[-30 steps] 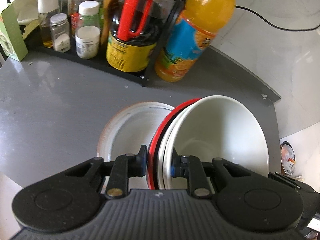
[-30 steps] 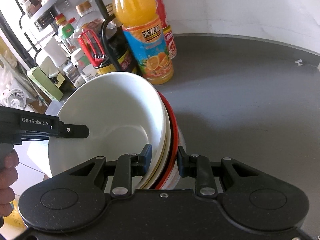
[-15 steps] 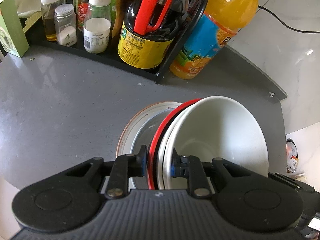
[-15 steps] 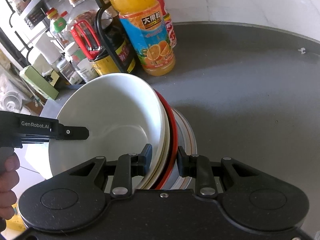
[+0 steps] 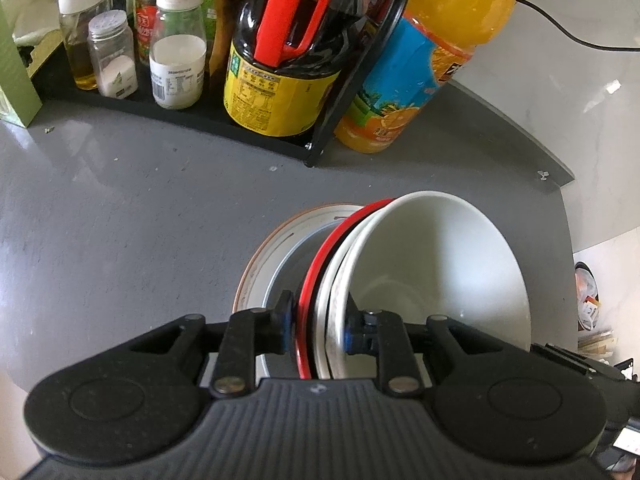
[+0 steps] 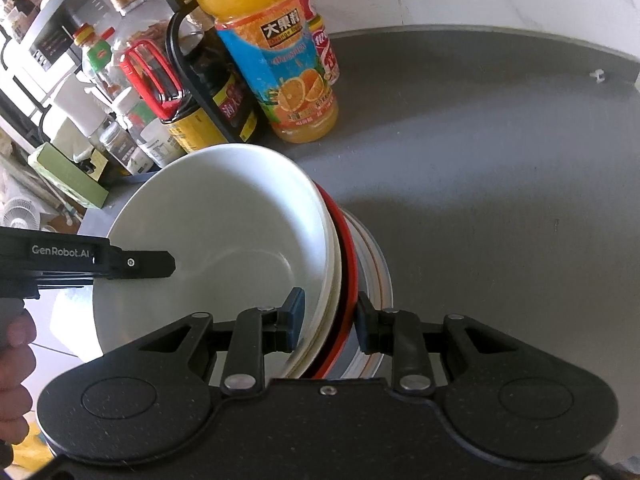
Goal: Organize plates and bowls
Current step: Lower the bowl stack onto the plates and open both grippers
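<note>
A stack of nested bowls stands tilted on edge over a white plate (image 5: 276, 248) with an orange rim, on the grey counter (image 5: 120, 220). A large white bowl (image 5: 440, 264) is innermost, and a red-rimmed bowl (image 5: 320, 256) is outermost. My left gripper (image 5: 318, 320) is shut on the stack's rims at one side. My right gripper (image 6: 330, 316) straddles the rims of the white bowl (image 6: 224, 232) and the red-rimmed bowl (image 6: 348, 248) on the opposite side. Its jaws are opening, with a thin gap at the pads. The plate (image 6: 380, 272) shows behind the stack.
A black rack (image 5: 240, 128) with a soy sauce jug (image 5: 280, 80), jars and bottles stands at the back. An orange juice bottle (image 5: 420, 60) stands beside it. One finger of the left gripper (image 6: 152, 264) and a person's hand (image 6: 12, 344) show in the right wrist view.
The stack and both grippers have moved closer to the bottle rack and sunk toward the plate. The right gripper's jaws have parted slightly.
</note>
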`<state>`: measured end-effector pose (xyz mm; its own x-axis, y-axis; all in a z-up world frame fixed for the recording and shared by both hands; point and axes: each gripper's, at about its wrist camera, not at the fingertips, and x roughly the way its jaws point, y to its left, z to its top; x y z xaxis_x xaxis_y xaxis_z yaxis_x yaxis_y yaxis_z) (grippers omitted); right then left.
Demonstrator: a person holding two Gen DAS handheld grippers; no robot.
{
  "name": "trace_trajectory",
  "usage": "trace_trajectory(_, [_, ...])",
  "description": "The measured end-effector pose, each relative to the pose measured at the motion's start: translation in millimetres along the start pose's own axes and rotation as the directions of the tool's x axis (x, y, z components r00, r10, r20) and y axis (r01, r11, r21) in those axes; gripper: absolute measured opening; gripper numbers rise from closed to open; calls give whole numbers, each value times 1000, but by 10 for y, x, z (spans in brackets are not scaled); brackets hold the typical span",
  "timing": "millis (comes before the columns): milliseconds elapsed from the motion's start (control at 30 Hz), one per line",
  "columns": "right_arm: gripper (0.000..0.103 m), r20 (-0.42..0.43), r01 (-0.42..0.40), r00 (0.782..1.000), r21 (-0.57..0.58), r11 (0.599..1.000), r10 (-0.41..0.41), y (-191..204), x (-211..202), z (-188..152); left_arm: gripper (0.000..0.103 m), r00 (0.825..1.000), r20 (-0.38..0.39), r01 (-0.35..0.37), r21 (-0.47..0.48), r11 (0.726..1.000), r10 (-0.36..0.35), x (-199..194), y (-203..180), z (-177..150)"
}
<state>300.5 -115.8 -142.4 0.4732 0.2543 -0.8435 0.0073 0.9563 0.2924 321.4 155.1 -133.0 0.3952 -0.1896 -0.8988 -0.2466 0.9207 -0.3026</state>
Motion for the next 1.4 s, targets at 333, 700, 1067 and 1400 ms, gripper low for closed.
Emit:
trace_trajectory(333, [58,48,-39,998,-42,998,41,-133,-319,-23,31,1000,-27,5,-12,1000,-6,7,-7,2])
trace_trajectory(700, [90,104,-79,991,-47,996,84,-637,-632,-58,69,992,107,-56,-99,993,67,-389,-210,-132])
trace_trajectory(1067, [100,150,-123,979,-86,989,135,-996,-816,-195,77,964,199,-129,-227,965,175,-648,-543,-545])
trace_trajectory(1400, [103,209,-107,971,-38,994,113,-1032,-1032,-275,78,942,245,-193,-161,968,229,-905,-808,-850])
